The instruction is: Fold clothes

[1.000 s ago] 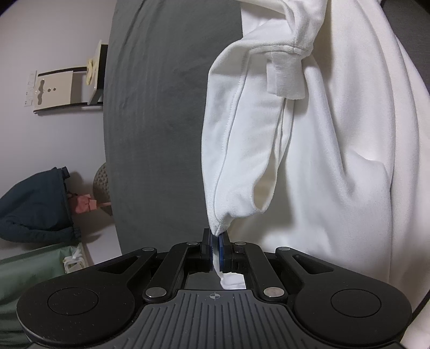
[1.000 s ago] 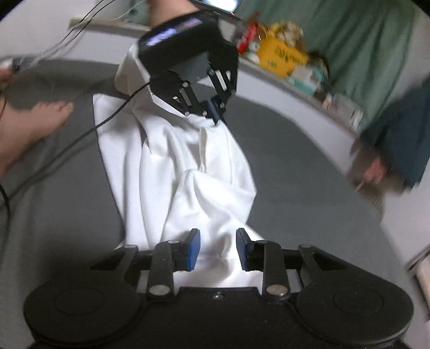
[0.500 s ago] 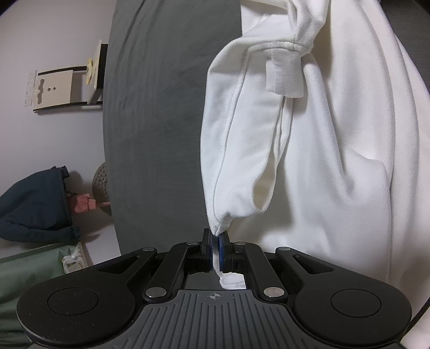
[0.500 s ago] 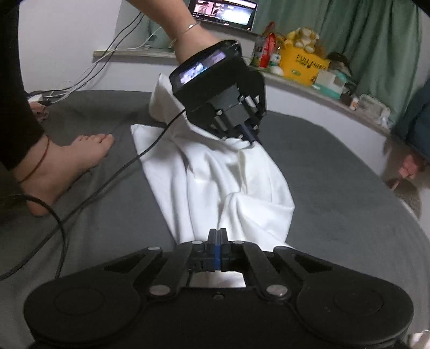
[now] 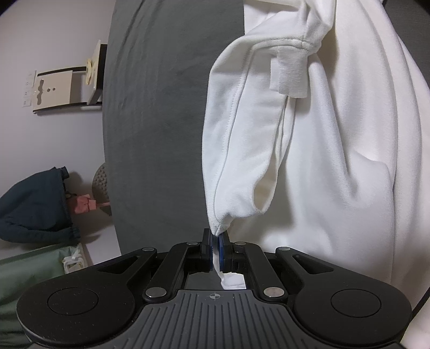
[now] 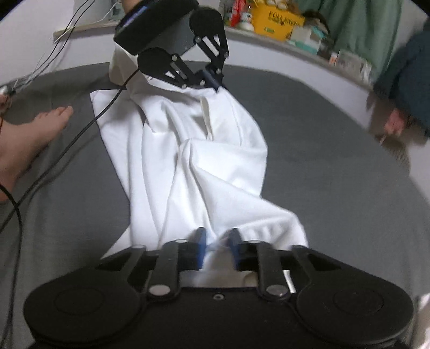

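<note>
A white garment (image 6: pixel 204 166) lies rumpled across the middle of a grey bed (image 6: pixel 336 161), lifted at its far end by the left gripper (image 5: pixel 215 239), whose fingers (image 5: pixel 207 251) are pressed together on a bunched corner of cloth. At the near end, the right gripper (image 6: pixel 217 244) has its fingers (image 6: pixel 200 248) spread slightly and opening, with the hem between them but not clearly pinched. The risk, on this view, is that the near hem slips free and sags, leaving the fold crooked; the thin pinch at the far corner could also pull out under tension. A trailing cable (image 6: pixel 88 126) crosses the cloth's edge and might snag. A yellow box (image 6: pixel 276 24) on the ledge carries lettering, seemingly "FULL", the rest unreadable.
</note>
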A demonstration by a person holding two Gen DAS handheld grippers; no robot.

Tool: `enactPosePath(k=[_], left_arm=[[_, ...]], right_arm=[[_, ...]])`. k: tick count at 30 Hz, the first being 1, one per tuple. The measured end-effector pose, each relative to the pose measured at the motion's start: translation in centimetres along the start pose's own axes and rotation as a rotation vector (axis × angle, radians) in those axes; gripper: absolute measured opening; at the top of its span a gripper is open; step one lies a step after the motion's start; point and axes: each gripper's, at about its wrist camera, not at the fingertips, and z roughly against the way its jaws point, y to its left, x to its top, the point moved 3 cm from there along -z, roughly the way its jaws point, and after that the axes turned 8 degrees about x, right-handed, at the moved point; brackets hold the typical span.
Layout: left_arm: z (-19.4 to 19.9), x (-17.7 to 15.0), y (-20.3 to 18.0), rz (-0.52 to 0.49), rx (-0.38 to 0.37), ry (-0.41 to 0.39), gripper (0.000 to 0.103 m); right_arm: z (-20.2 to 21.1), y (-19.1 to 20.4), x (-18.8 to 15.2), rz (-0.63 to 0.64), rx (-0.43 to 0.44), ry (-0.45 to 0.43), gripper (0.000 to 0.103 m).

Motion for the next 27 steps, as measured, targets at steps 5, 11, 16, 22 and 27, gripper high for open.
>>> enactPosePath(k=[5,11,16,22,27], left_arm=[[0.2,-0.2,0.0,0.002,0.002,-0.003,0.004],[0.2,-0.5,-0.2,-0.001,-0.005,0.001,0.004],[0.4,-0.7,-0.4,0.006,-0.004,0.006,0.004],[0.7,-0.4,-0.5,0.001,0.003,0.001,0.004],[0.7,-0.4,-0.1,0.01,0.016,-0.004,0.004]], right_arm=[[1.8,0.2,0.4,-0.02,0.051,-0.047,0.004],[5.9,1.5,0.9,0.035,0.206,-0.079,0.004],[7.2,2.2,1.0,0.103,0.19,-0.043,0.004],[6.6,3.1,2.8,0.132,0.093,-0.107,0.006],[6.0,5.3,3.8,0.212,0.042,-0.121,0.032]])
